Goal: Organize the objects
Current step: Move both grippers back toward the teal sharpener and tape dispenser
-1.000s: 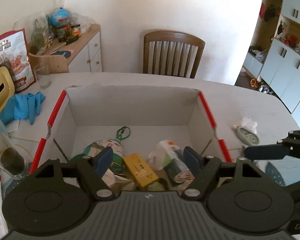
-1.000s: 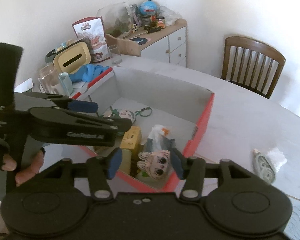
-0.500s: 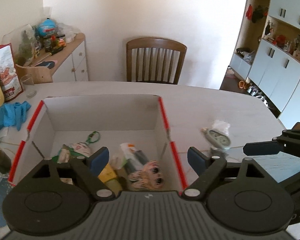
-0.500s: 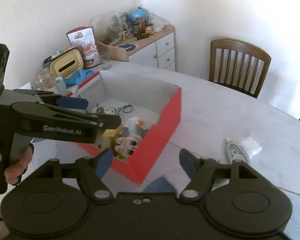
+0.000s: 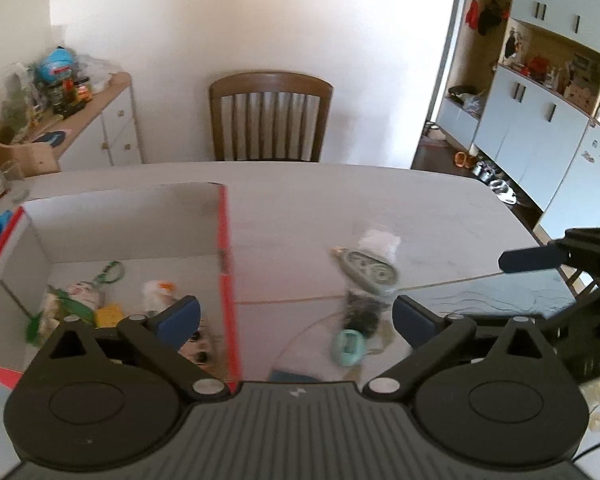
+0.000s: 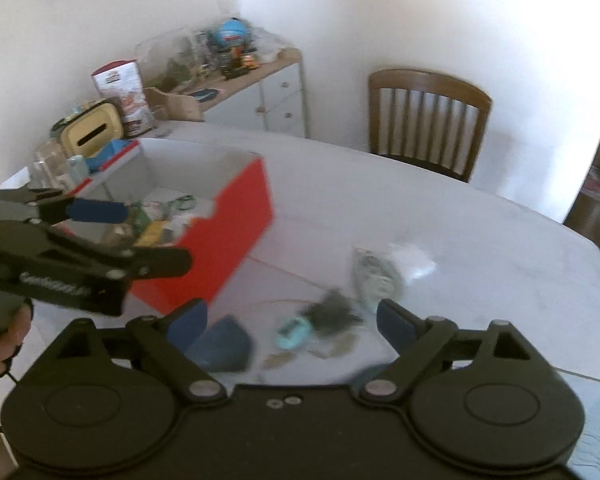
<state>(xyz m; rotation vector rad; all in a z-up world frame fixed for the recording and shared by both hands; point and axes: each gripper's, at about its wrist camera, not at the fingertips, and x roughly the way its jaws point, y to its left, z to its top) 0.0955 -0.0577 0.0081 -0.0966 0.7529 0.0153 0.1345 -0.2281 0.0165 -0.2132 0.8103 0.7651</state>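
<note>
Both tools shifted off red box (image 5: pixel 223 240) edge, over bare table (image 5: pixel 340 200); jaws opening, nothing between.

1. Left wrist view: looks forward and down past wide jaws over the counter (image 5: pixel 340 208), toward the chair (image 5: pixel 271 116) and far wall.
2. Right wrist view: same tilt, angled leftward toward the red box (image 6: pixel 220 232).
3. Shared: box (image 5: pixel 224 240), chair (image 6: pixel 428 120), the small clutter (image 5: pixel 364 280) on the counter (image 6: pixel 460 232).
</note>
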